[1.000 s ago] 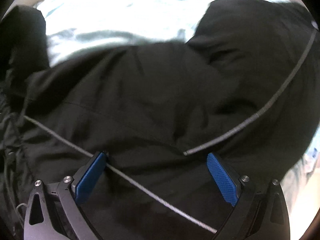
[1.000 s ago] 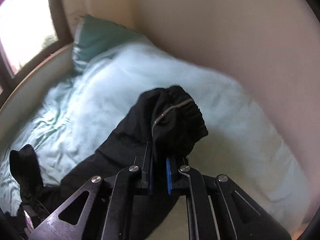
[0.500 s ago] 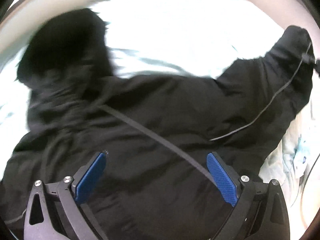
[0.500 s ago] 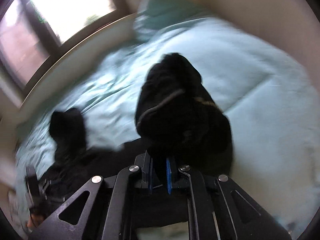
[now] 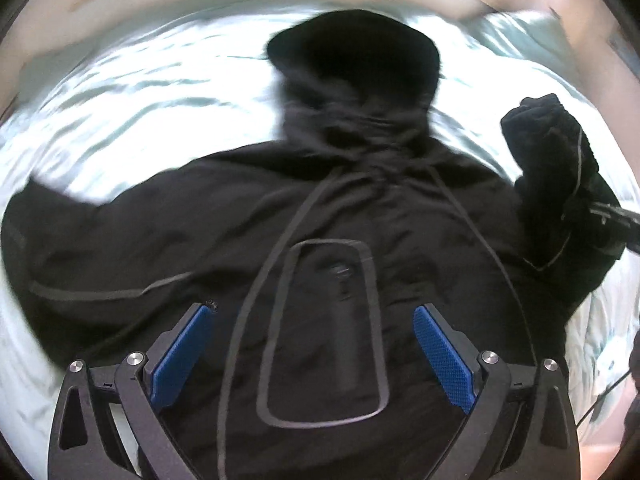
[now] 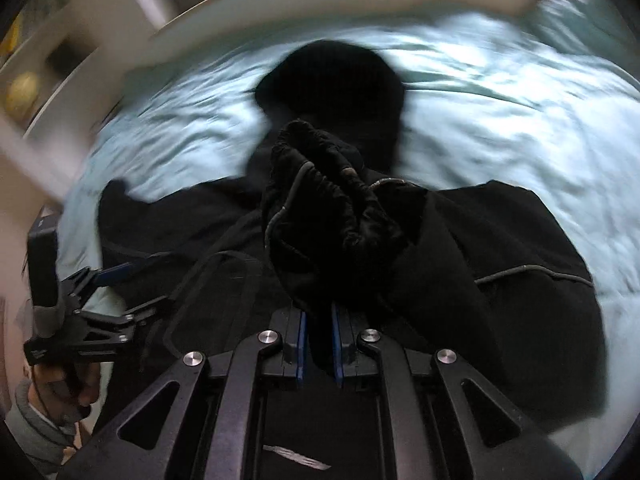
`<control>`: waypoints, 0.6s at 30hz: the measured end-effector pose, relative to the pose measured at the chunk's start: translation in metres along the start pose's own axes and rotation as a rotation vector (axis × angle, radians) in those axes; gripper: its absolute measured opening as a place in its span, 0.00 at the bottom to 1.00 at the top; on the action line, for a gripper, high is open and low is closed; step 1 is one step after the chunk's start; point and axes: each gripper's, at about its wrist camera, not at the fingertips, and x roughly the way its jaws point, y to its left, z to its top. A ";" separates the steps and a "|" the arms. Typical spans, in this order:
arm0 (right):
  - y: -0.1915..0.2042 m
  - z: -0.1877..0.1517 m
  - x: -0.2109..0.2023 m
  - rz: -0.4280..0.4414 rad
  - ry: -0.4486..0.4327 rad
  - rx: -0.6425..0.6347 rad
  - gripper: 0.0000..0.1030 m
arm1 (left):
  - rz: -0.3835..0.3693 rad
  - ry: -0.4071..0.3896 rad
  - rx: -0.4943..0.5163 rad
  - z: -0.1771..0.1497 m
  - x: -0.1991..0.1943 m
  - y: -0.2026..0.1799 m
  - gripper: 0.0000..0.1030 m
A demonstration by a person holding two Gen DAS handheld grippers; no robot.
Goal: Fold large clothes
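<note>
A black hooded jacket point(image 5: 328, 216) with thin grey piping lies spread on the pale blue bed, hood point(image 5: 356, 56) toward the far side. My left gripper point(image 5: 312, 344) hovers open above the jacket's back, nothing between its blue pads. My right gripper point(image 6: 318, 344) is shut on the jacket's sleeve point(image 6: 324, 216), whose bunched cuff stands up in front of the fingers. In the left wrist view that lifted sleeve point(image 5: 560, 168) hangs at the right, with the right gripper's tip just entering the frame edge. In the right wrist view the left gripper point(image 6: 120, 276) shows at the left, held by a hand.
The bed sheet point(image 5: 140, 92) is wrinkled all around the jacket. A pale headboard or bed frame point(image 6: 280, 4) curves along the far side, with a pillow point(image 5: 516, 32) at the far right. A person's hand and grey sleeve point(image 6: 36, 412) sit at lower left.
Both views have swung so the hood now sits centred at the far side. The right gripper carried the sleeve in over the jacket's body. The left gripper stayed open above the back.
</note>
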 end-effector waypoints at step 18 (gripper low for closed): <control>0.140 -0.017 0.207 0.102 0.333 -0.155 0.34 | 0.015 -0.034 -0.265 -0.040 -0.002 0.107 0.98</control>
